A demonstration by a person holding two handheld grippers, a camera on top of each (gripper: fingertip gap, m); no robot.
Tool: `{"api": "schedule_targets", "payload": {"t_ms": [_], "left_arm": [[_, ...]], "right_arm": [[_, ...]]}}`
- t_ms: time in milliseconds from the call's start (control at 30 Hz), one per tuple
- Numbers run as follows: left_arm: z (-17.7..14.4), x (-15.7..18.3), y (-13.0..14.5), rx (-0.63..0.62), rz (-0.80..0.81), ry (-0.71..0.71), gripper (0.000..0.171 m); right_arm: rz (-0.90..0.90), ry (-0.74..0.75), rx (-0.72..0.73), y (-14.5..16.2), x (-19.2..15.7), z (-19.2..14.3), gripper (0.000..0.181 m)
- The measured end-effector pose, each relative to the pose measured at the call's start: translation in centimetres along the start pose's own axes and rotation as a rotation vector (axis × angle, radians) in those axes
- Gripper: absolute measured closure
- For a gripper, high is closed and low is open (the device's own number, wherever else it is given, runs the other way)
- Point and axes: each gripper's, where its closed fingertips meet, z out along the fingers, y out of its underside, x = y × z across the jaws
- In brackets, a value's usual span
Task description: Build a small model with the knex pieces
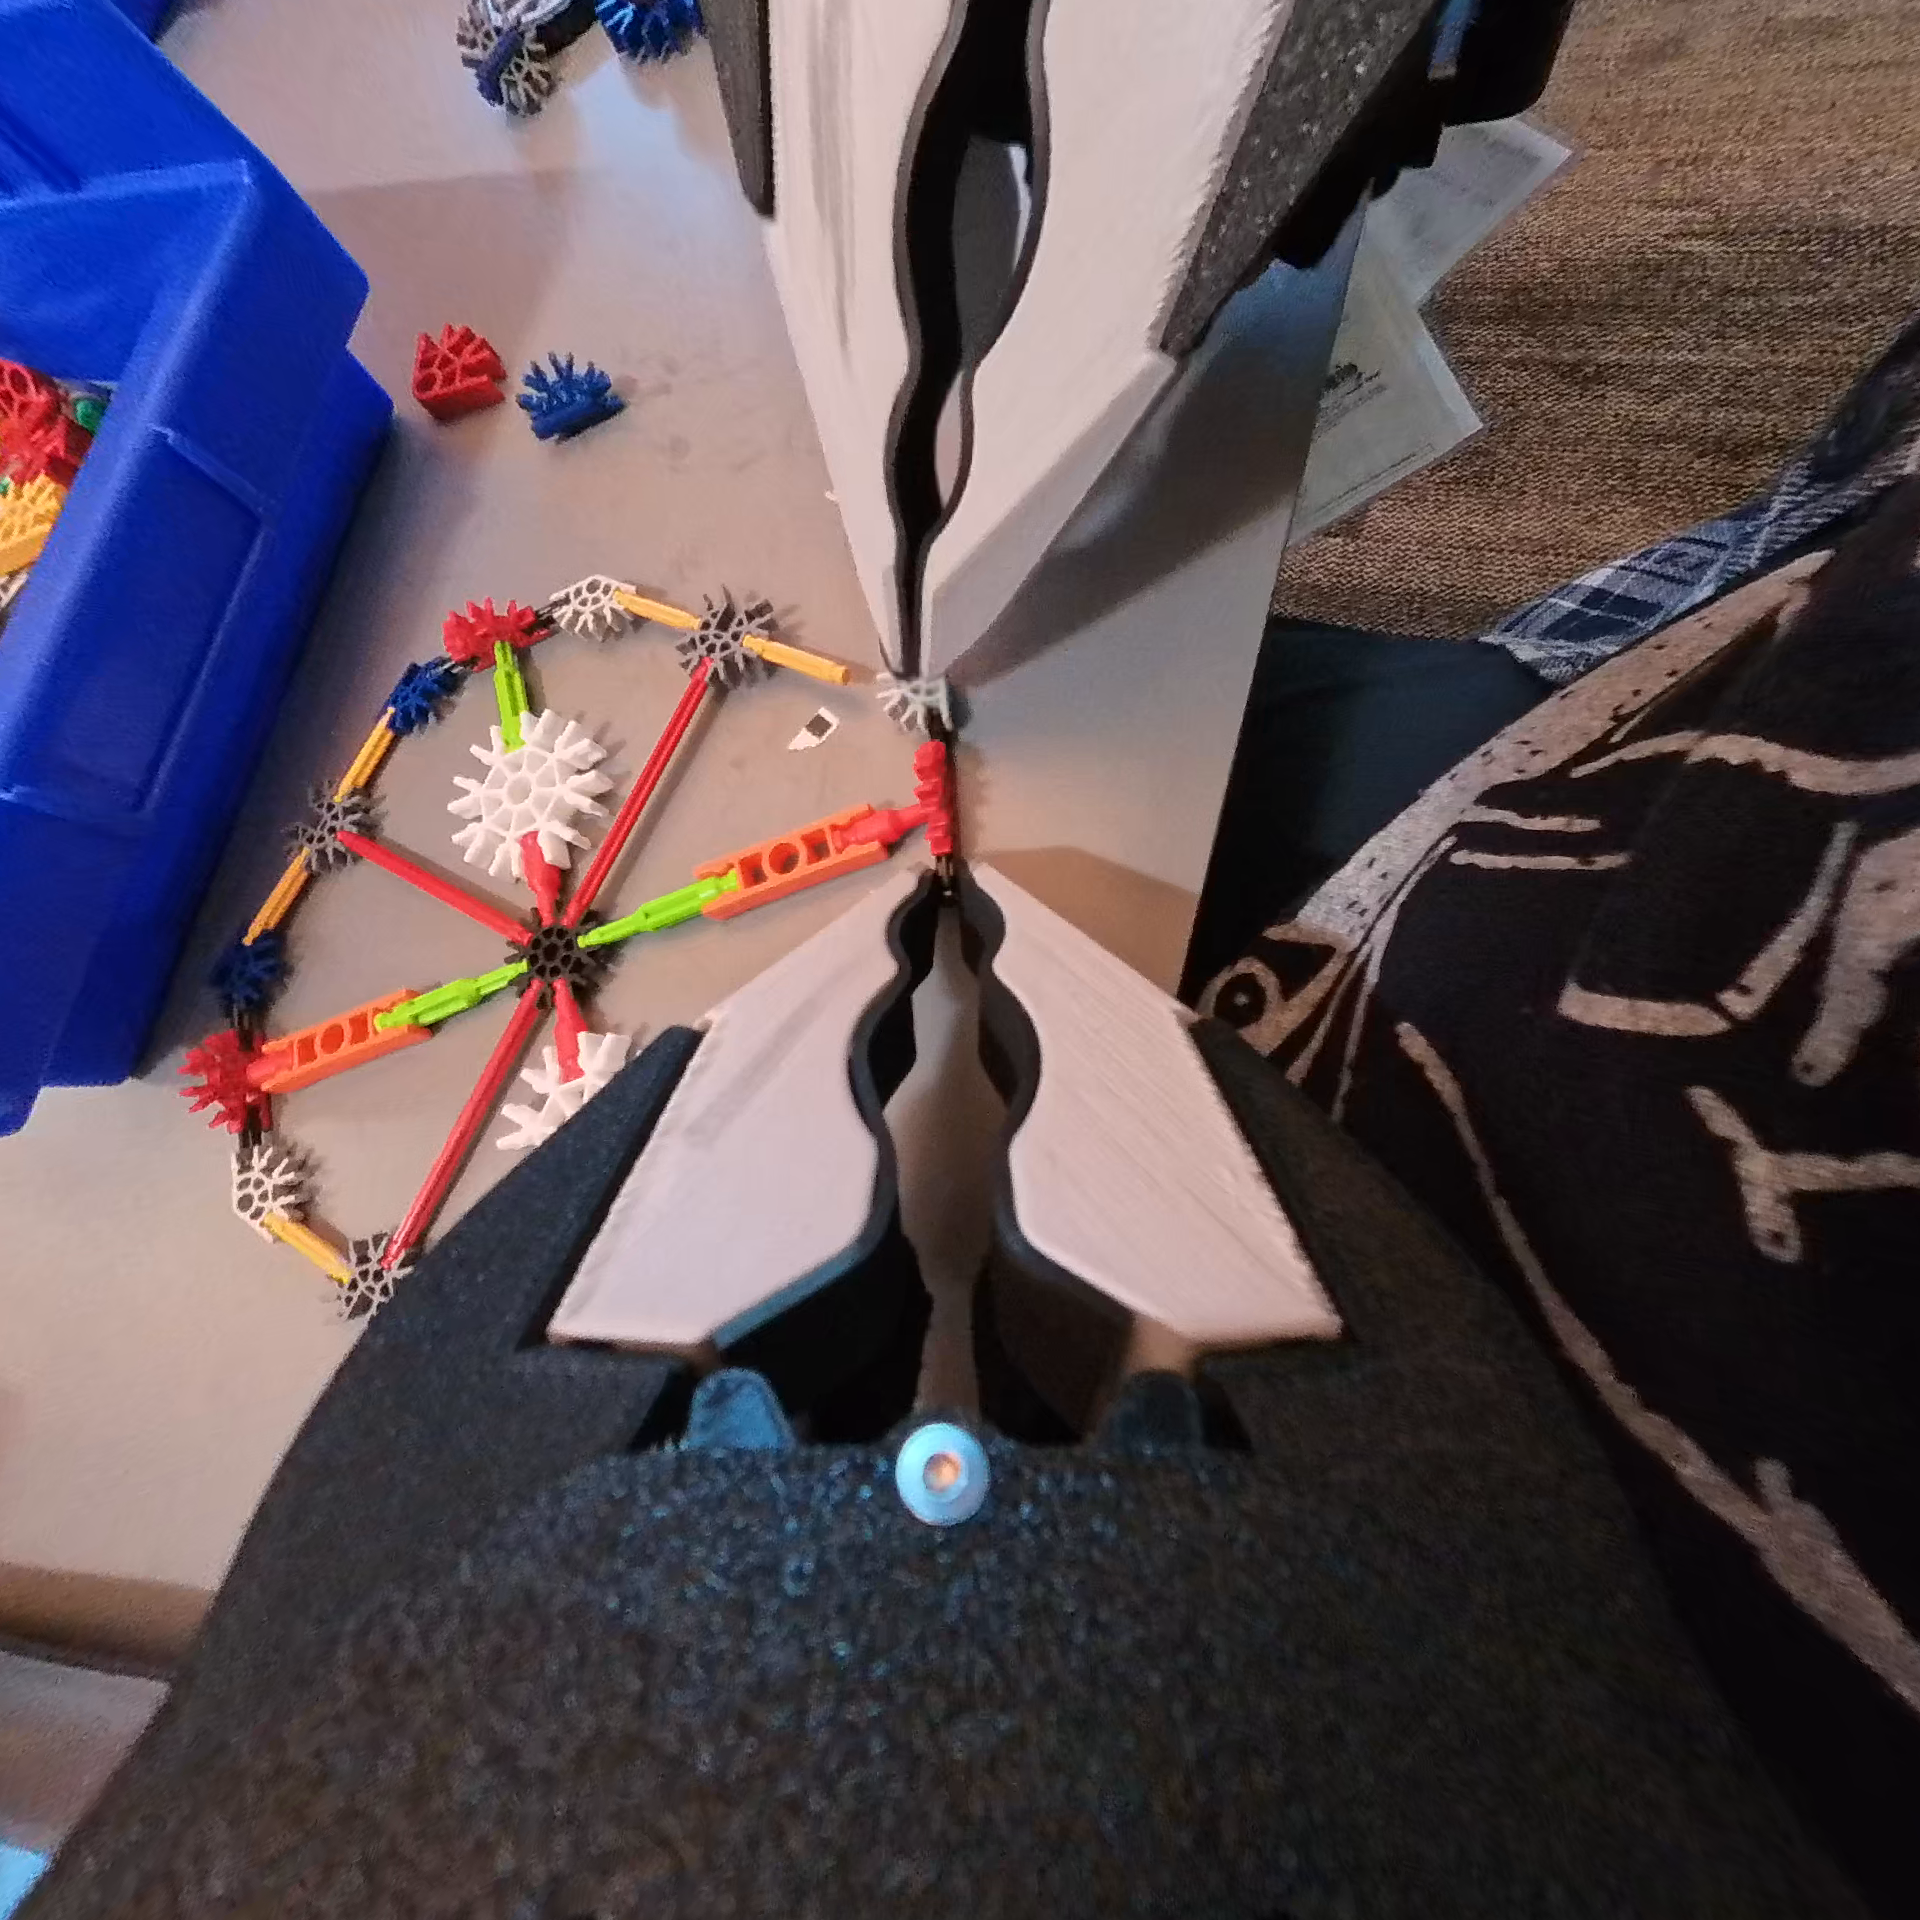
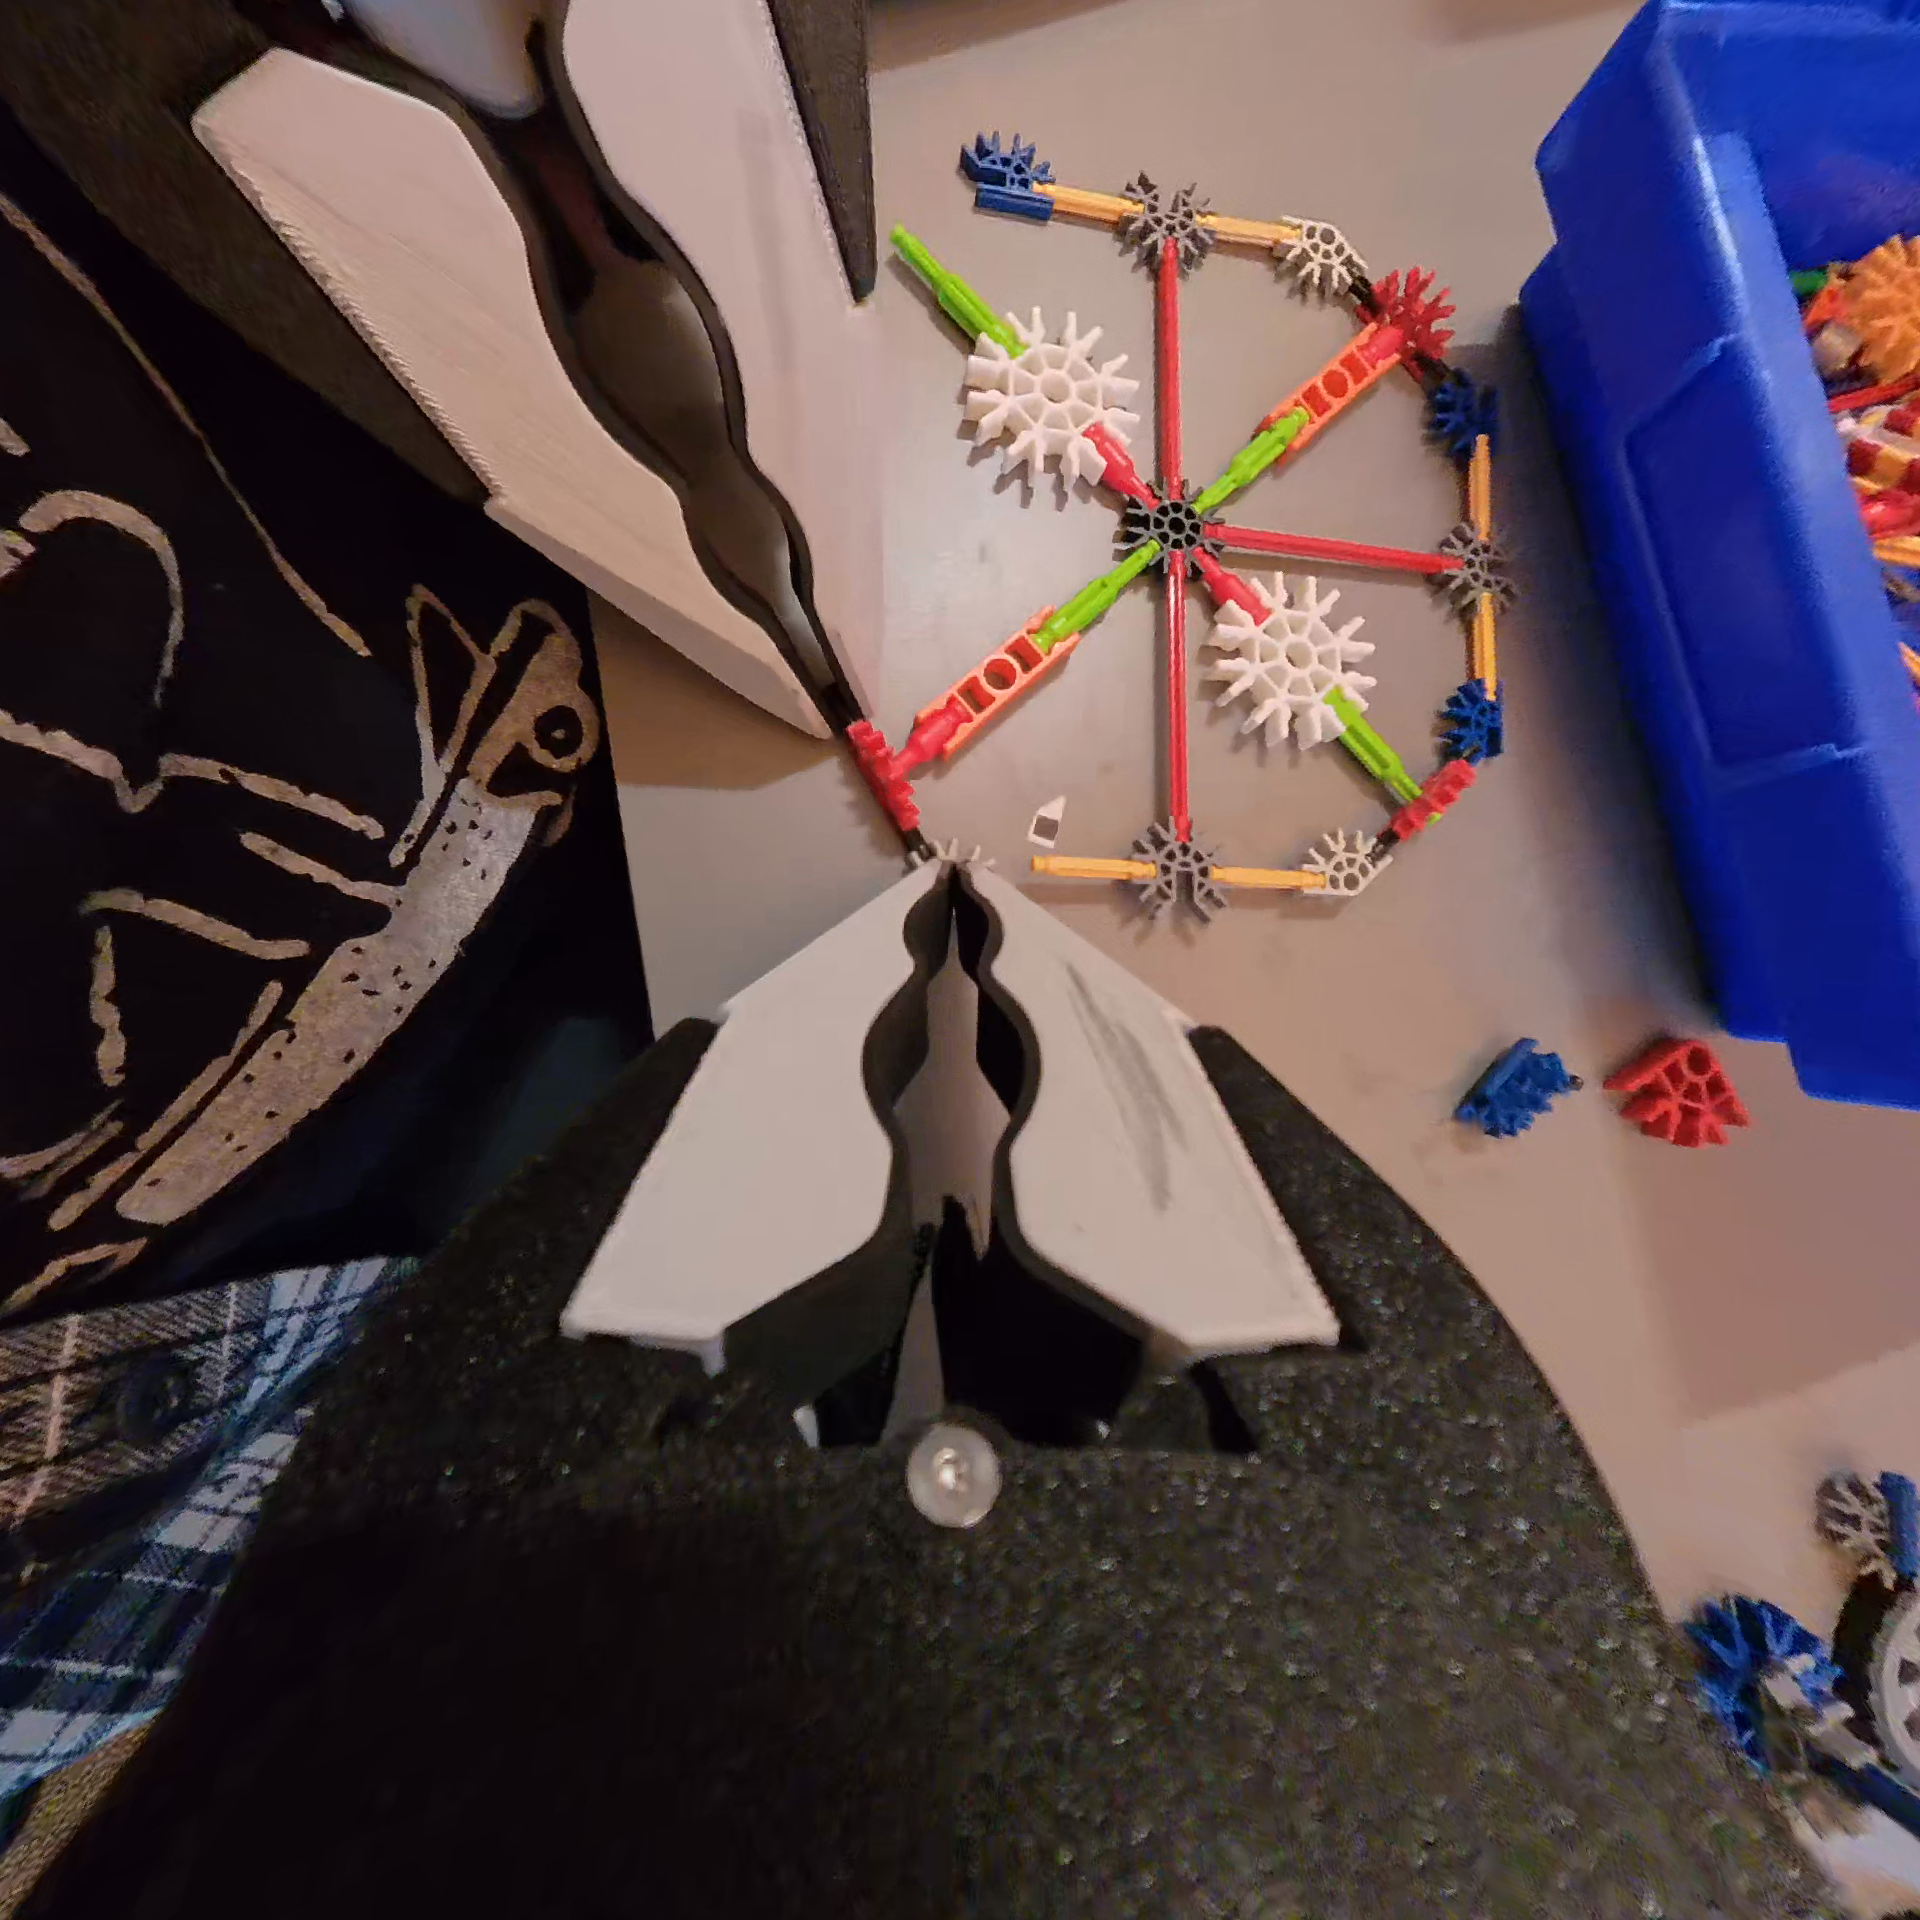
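- The left gripper (image 1: 945, 883) has its jaws clenched on a short black rod (image 1: 943, 868) that sticks out of one end of a red connector (image 1: 935, 795).
- The right gripper (image 2: 951, 873) has its jaws clenched on a grey connector (image 1: 914, 701) at the red connector's other end. The two sets of jaws face each other tip to tip, with only the red connector between them.
- Both grips sit at the very tips of the jaws, so they look slight.
- These parts lie on the rim of a flat toy wheel (image 1: 551, 951) on the tabletop (image 1: 623, 260), near its edge.
- The free end of a yellow rod (image 1: 800, 660) lies just beside the grey connector and seems not to be joined to it.
- A blue bin (image 1: 156, 520) stands beside the wheel, holding loose red, yellow and green pieces.
- A red piece (image 1: 457, 369) and a blue piece (image 1: 569, 395) lie outside the bin, close to it.
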Motion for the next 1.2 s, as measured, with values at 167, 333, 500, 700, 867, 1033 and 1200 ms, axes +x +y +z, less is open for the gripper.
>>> {"api": "schedule_targets", "payload": {"t_ms": [167, 333, 500, 700, 867, 1033, 1200], "left_arm": [[0.0, -0.1, 0.0, -0.001, -0.002, -0.001, 0.169], [0.1, -0.2, 0.0, 0.0, -0.001, -0.003, 0.169], [0.1, -0.4, 0.0, -0.001, -0.002, 0.0, 0.169], [0.1, -0.5, 0.1, 0.0, -0.002, 0.0, 0.169], [0.1, -0.7, 0.2, 0.002, 0.017, -0.02, 0.169], [0.0, -0.9, 0.3, 0.001, 0.034, -0.046, 0.169], [0.0, -1.0, 0.4, -0.007, 0.014, -0.053, 0.17]], "right_arm": [[-0.02, -0.009, -0.001, -0.3, -0.1, 0.1, 0.181], [-0.061, -0.021, -0.038, -0.1, -0.3, 0.6, 0.181], [-0.121, -0.03, -0.063, 0.0, -0.4, 0.8, 0.181], [-0.106, -0.07, -0.162, 0.0, -0.3, 1.0, 0.181], [-0.022, -0.066, -0.113, -0.2, 0.4, 0.0, 0.179], [0.081, 0.002, -0.107, 1.4, 1.3, -0.5, 0.168], [0.128, 0.024, -0.078, 1.3, 1.0, 0.4, 0.164]]}}
